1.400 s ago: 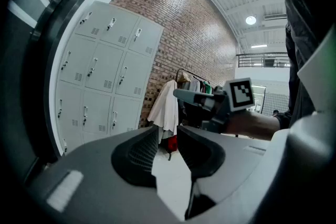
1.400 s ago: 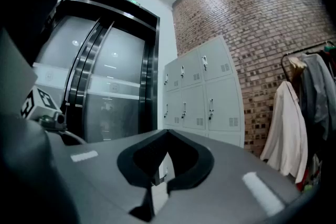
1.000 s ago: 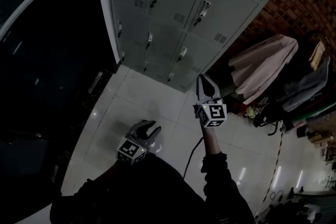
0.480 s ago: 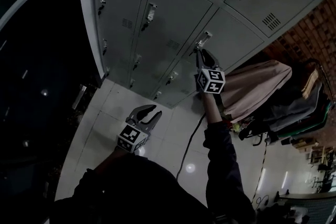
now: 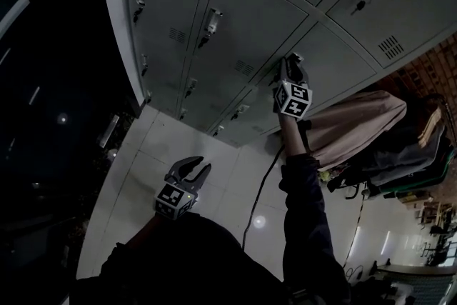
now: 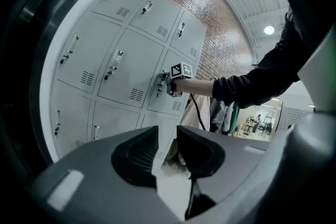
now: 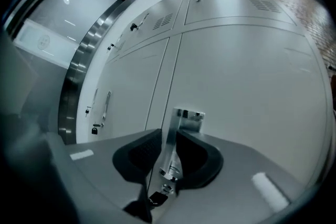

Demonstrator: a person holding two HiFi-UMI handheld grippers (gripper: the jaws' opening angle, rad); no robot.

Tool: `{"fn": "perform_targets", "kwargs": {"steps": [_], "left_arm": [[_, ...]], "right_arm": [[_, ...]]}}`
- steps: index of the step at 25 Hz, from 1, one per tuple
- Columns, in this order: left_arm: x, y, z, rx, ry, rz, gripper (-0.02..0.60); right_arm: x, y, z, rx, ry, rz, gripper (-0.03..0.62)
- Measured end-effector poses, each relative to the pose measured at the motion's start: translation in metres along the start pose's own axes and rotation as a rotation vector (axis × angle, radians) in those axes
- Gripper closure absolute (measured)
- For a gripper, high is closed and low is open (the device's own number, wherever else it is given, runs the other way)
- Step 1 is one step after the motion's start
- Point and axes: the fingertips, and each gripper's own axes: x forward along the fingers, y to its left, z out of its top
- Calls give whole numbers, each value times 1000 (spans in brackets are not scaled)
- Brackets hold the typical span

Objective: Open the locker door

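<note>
**A:** Right side status?

**B:** The right gripper is clamped on the slim chrome pull handle of the grey metal locker door, with a pad touching each side. The handle's long axis is vertical, along the door's left seam, and it sits dead ahead between the jaws.

**A:** Door?

**B:** Shut, flush with its neighbours. I'd guess the hinge is on the edge away from the handle, so the pull goes back toward the person.

**A:** Left?

**B:** The left gripper is low over the pale tiled floor. Its jaws are apart with nothing between them, well apart from the lockers. Only the right is in reach.

**A:** Delta vs earlier?

**B:** 1 s ago the right gripper hung below the locker bank. 0.5 s ago it was just at the handle, and now it's around it. The left has barely moved.
</note>
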Motion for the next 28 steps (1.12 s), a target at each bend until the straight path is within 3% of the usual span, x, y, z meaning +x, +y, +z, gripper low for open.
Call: {"fn": "perform_targets", "kwargs": {"steps": [6,11,13,14,20,24,28], "left_arm": [[-7,-4,-3,23,-5,-9,454],[-15,-31,-19,32,6,-50,454],[-21,-48,-31,27,24,-67,454],[-25,-56,-40,25,39,-75,454],[-47,-113,-75,41,88,-122,454],[-65,-152,-88,71,89,-138,454],[-91,-188,-113,53,104,-127,454]], "right_arm": [[-28,10,1,67,-32,79,529],[-115,29,0,111,-116,159,522],[-163,20,-3,124,-157,122,536],[-189,12,-6,139,-176,90,592],[-329,-18,-31,249,-172,-21,592],[-414,-6,-58,336,-156,-32,592],[-501,18,-76,382,-125,-14,592]]}}
